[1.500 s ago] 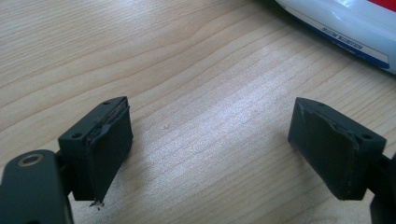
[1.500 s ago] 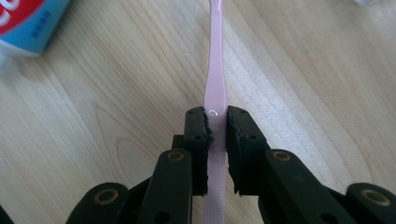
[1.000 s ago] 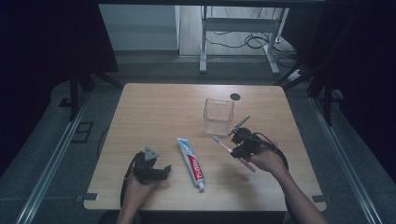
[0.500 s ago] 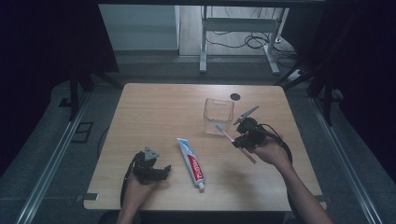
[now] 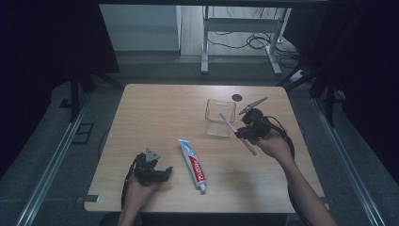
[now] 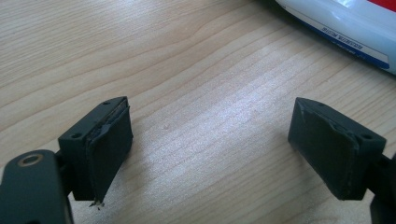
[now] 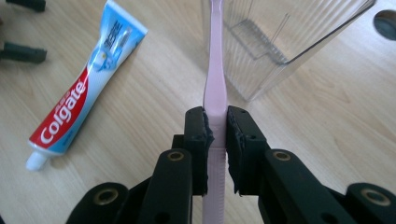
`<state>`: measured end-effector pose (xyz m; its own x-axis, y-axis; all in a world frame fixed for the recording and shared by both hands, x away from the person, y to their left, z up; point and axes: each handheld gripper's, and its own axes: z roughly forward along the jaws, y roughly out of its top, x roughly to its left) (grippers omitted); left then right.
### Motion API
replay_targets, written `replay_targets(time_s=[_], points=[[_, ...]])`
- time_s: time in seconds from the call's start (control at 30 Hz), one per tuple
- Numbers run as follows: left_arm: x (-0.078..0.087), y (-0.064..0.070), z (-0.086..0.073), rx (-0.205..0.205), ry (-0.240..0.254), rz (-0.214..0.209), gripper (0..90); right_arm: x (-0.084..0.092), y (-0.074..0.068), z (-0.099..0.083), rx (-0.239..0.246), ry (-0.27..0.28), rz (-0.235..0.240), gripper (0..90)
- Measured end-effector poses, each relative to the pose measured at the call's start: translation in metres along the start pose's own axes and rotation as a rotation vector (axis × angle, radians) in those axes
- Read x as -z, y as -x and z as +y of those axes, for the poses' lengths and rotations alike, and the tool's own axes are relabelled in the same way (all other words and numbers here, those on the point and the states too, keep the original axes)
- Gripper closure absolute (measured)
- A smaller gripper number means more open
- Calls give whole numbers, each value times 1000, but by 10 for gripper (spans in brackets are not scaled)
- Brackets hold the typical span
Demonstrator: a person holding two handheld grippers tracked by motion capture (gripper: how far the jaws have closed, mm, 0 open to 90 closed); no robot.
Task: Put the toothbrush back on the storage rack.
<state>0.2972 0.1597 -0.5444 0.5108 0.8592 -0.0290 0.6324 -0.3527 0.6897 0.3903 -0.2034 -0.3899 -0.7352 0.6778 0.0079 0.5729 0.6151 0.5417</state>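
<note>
Since the earlier frames, the right gripper (image 5: 241, 133) has lifted the toothbrush (image 5: 235, 132) off the table (image 5: 155, 113) and carried it toward the cup (image 5: 220, 117); the left gripper (image 5: 165, 172) and the toothpaste (image 5: 192, 164) have not shifted.

Table: wooden top, with a dark round hole near its far edge, just beyond the cup.

Cup: clear, ribbed, square in section, upright at the far right of the table. It appears light and rigid, so a knock from the brush could tip it.

Toothpaste: lies flat near the front centre, cap toward the person, well apart from the cup.

Toothbrush: pink, slim, stiff plastic, light to carry. The smooth handle could swivel in a narrow grip, so the flat mid-handle is the sound place to hold it. In the right gripper view the jaws are clenched on the handle (image 7: 215, 100) at that point, with the head end pointing away past the cup (image 7: 280, 37). From above, the brush is tilted, head up at the cup's rim, tail down toward the person.

Right hand (image 5: 273, 143): raised above the table beside the cup, forearm reaching in from the lower right.

Left hand (image 5: 141, 181): rests on the table near the front left. Its jaws stand wide apart with nothing between them, the toothpaste (image 6: 345, 23) just beyond.
</note>
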Motion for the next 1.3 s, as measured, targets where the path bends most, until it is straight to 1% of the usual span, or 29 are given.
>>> replay_targets(time_s=[0.13,0.17,0.2,0.23,0.43,0.53,0.93,1.3], points=[[0,0,0,0,0,0,138,2,6,5,-8,27,-9,785],[0,0,0,0,0,0,138,3,6,6,-18,32,-12,785],[0,0,0,0,0,1,138,3,9,7,-15,44,-12,785],[0,0,0,0,0,1,138,3,9,9,-23,47,-12,785],[0,0,0,0,0,1,138,-1,14,16,-23,69,-28,785],[0,0,0,0,0,0,138,-3,16,19,-32,78,-37,785],[0,0,0,0,-2,-1,138,-10,22,33,-39,103,-60,785],[0,0,0,1,0,1,138,-17,28,50,-25,120,-78,785]])
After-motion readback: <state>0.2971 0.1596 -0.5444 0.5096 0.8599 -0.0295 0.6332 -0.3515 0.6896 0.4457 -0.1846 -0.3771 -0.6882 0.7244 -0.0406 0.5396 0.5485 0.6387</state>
